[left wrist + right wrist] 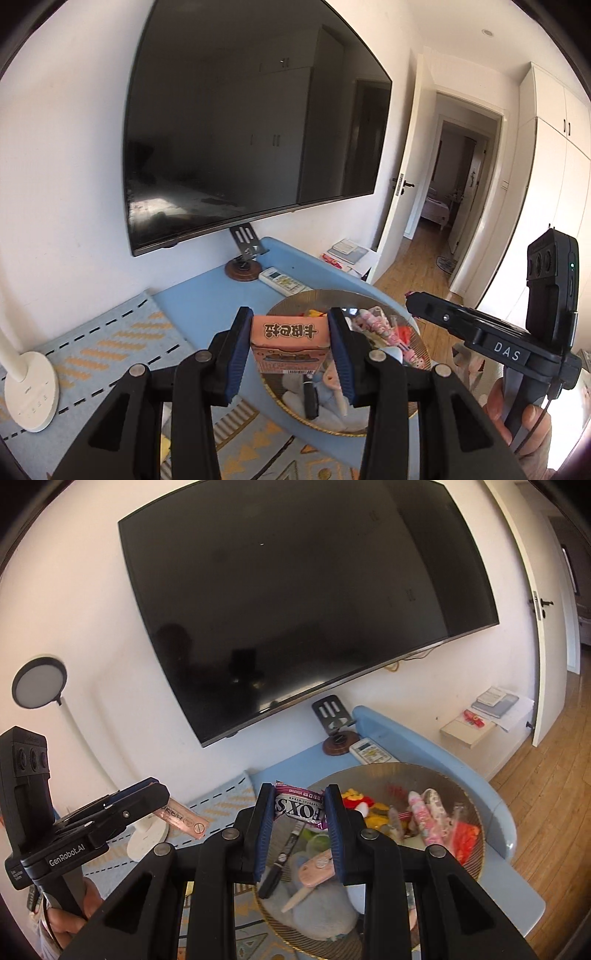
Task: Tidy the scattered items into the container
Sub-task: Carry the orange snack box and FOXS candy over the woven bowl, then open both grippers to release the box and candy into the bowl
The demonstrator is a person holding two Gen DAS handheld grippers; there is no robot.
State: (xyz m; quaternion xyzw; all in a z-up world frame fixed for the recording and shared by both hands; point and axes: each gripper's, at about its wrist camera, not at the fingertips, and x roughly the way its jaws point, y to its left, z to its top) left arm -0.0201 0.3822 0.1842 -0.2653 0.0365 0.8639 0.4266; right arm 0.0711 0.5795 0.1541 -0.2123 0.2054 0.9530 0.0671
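My left gripper (290, 332) is shut on a small orange box (290, 341) with dark printed characters, held above the left rim of a round gold-rimmed bowl (284, 306). The bowl (373, 771) holds several items: a pale plush toy, a black pen, pink patterned pieces, red and yellow bits. My right gripper (300, 806) is shut on a purple and silver candy packet (299, 806), over the bowl's left part. In the right wrist view the left gripper (147, 794) shows at the left edge with the orange box (183, 818). The right gripper's body (480, 328) shows at the right of the left wrist view.
The bowl sits on a light blue table (207, 295) against a white wall under a large dark TV (251, 129). A white lamp base (31, 391), a patterned mat (110, 332), a phone stand (245, 258) and a remote (282, 282) are nearby. An open door (399, 192) stands right.
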